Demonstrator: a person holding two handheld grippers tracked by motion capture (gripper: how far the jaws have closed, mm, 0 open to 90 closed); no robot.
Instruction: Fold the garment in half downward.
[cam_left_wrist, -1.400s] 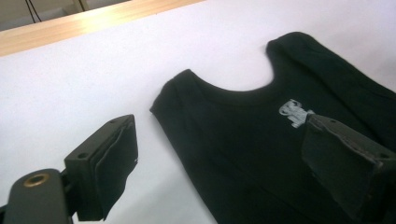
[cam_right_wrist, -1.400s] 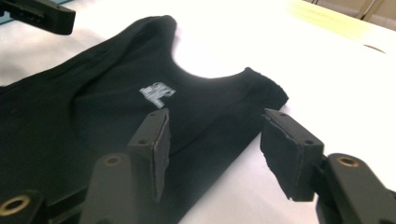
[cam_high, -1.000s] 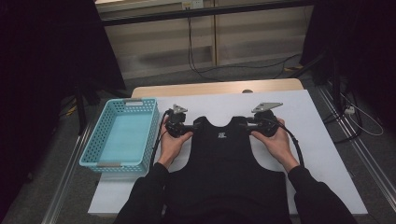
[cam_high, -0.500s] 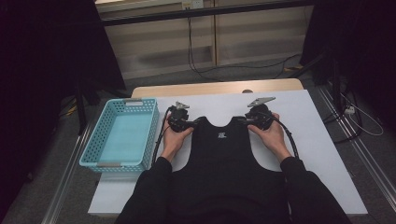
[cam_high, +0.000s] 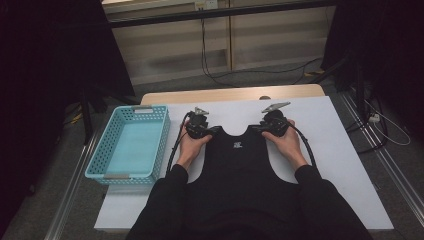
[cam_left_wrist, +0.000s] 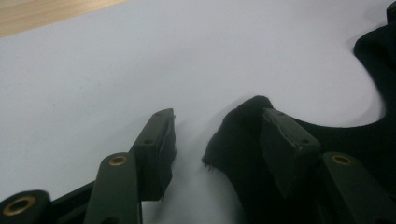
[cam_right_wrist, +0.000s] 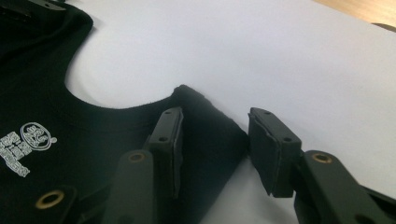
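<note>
Both hands have drawn inward onto the black vest (cam_high: 239, 165) spread on the tabletop (cam_high: 345, 150), the left gripper (cam_left_wrist: 217, 140) having just been closing around one shoulder strap, the right gripper (cam_right_wrist: 215, 140) open astride the other, neither pinching yet; sleeves hide the hem.

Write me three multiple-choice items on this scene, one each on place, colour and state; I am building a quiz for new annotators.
1. Where is the basket?
A. At the table's left edge
B. On the tank top
C. On the floor

2. What colour is the tank top?
A. White
B. Black
C. Blue

3. How does the right gripper stand?
A. Clamped shut on the basket
B. Lifted high above the table
C. Jaws apart around a shoulder strap

Answers: 1 A, it sits left of the garment; 2 B, dark cloth on the white table; 3 C, a gap shows beside the strap.
</note>
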